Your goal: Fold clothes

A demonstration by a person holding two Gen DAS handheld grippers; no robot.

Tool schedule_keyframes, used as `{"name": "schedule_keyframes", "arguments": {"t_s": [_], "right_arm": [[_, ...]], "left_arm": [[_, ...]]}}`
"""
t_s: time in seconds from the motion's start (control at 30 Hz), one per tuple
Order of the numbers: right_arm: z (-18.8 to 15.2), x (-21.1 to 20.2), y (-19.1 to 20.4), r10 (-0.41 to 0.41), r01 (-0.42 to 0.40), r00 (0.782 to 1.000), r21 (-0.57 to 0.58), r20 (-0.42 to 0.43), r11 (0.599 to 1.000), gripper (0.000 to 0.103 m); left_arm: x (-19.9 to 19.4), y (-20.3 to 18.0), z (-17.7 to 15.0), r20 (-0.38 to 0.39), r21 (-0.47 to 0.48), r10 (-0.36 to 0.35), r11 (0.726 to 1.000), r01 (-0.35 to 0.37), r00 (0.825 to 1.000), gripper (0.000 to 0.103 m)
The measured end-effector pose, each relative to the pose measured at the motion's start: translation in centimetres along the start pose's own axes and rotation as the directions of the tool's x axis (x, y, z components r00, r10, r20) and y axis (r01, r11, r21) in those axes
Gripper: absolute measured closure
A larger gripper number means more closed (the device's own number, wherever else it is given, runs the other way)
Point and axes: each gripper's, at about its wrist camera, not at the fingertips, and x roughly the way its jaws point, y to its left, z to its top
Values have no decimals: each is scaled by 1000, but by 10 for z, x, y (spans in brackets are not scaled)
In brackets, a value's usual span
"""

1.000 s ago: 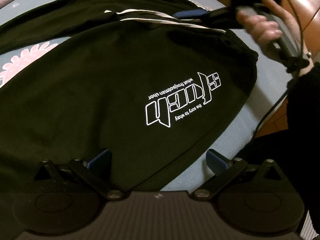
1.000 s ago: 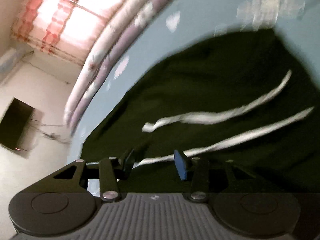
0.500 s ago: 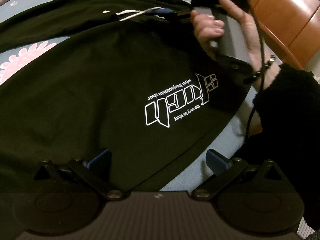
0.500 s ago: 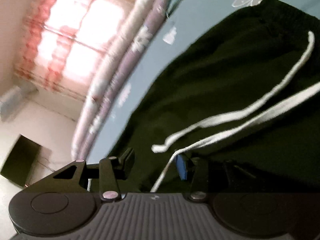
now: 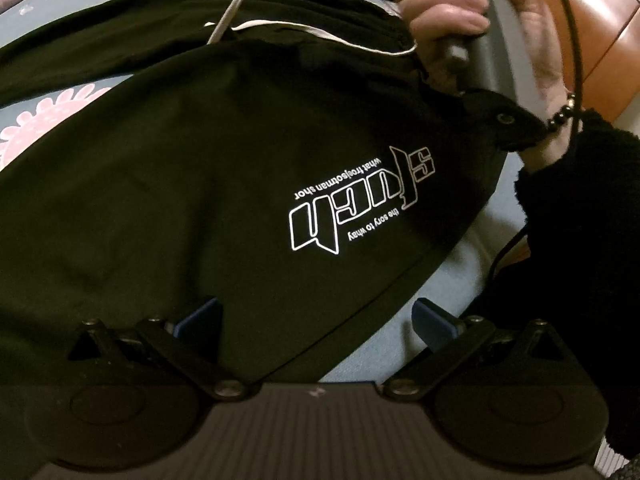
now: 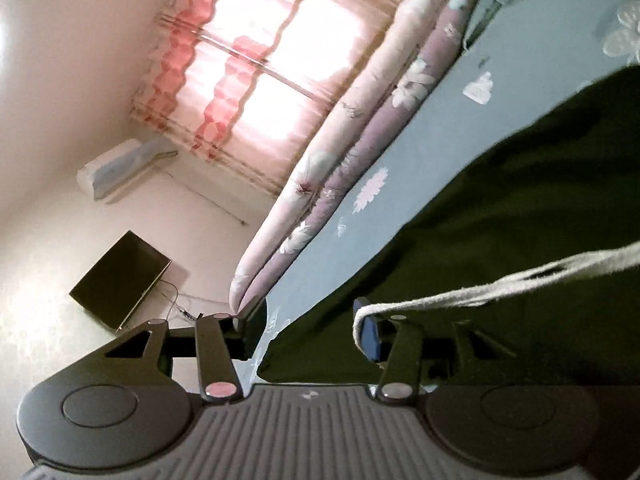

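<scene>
Black cloth, a pair of shorts [image 5: 224, 184] with a white printed logo [image 5: 360, 204], is being seen spread across most of the left wrist view, lying on the blue flowered bed sheet [image 5: 56, 108]. At the lower left and lower right of that frame, the left gripper [image 5: 316, 316] is being held just above the near hem with its fingers [image 5: 200, 316] wide apart; nothing is being pinched between them. In the upper middle, the white drawstring [image 5: 240, 0] is being drawn up and away from the waistband, and at the upper right a hand [image 5: 448, 12] is being seen wrapped round the handle of the other tool.

In the right wrist view, a pink curtain [image 6: 256, 56] and a folded quilt [image 6: 344, 152] are being shown at the upper left and middle, with the black cloth filling the right. At the lower middle, the right gripper [image 6: 312, 328] is being held with its fingers partly apart; they have just been opening. The cord's end is being draped over the right-hand finger [image 6: 370, 336], not clamped.

As a judgement: one fold seems to be in place already, since one layer is lying over another, and the loose cord is being cleared. Further folds into a compact stack appear to be left.
</scene>
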Motion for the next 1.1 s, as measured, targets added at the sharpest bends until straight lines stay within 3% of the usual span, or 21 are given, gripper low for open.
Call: {"name": "schedule_keyframes", "arguments": {"t_s": [0.27, 0.4, 0.47, 0.5, 0.53, 0.6, 0.67, 0.73, 0.77, 0.83, 0.97, 1.07, 1.1], "right_arm": [[45, -66, -35, 106, -129, 980, 132, 170, 983, 49], [63, -103, -47, 79, -112, 970, 136, 232, 984, 49], [68, -108, -48, 13, -36, 984, 123, 177, 992, 42], [71, -104, -48, -75, 64, 992, 110, 99, 992, 39], [71, -95, -50, -187, 186, 982, 94, 3, 978, 33], [65, -75, -57, -388, 397, 908, 29, -156, 918, 33], [54, -54, -68, -548, 553, 794, -62, -264, 831, 33], [46, -50, -67, -630, 605, 721, -181, -290, 775, 35], [44, -50, -59, -664, 614, 696, -252, -272, 748, 35], [41, -54, -40, -749, 639, 629, -410, -208, 651, 34], [29, -64, -21, -882, 690, 468, -601, -53, 402, 31], [31, -72, -27, -921, 747, 388, -594, 26, 298, 31], [34, -75, -26, -915, 764, 398, -577, 66, 290, 31]], "left_arm": [[1, 1, -1, 6, -3, -7, 1000, 7, 1000, 2], [1, 0, 0, 6, -3, -5, 1000, 5, 1000, 1], [1, 0, -1, 6, 0, -1, 1000, 0, 1000, 1], [1, -1, -1, 7, 2, 2, 1000, -2, 1000, 1], [1, -1, 0, 6, 3, 6, 1000, -6, 1000, 1], [2, -3, 1, 4, 4, 13, 1000, -13, 1000, 1], [2, -3, 1, 2, 6, 19, 1000, -19, 1000, 1], [2, -4, 1, 2, 7, 21, 1000, -21, 1000, 1], [2, -4, 1, 4, 6, 21, 1000, -21, 1000, 1], [1, -3, 1, 5, 6, 18, 1000, -18, 1000, 1], [1, -2, 1, 8, 3, 11, 1000, -11, 1000, 1], [1, -1, 1, 12, 0, 7, 1000, -7, 1000, 1], [1, -1, 1, 12, -1, 6, 1000, -6, 1000, 1]]}}
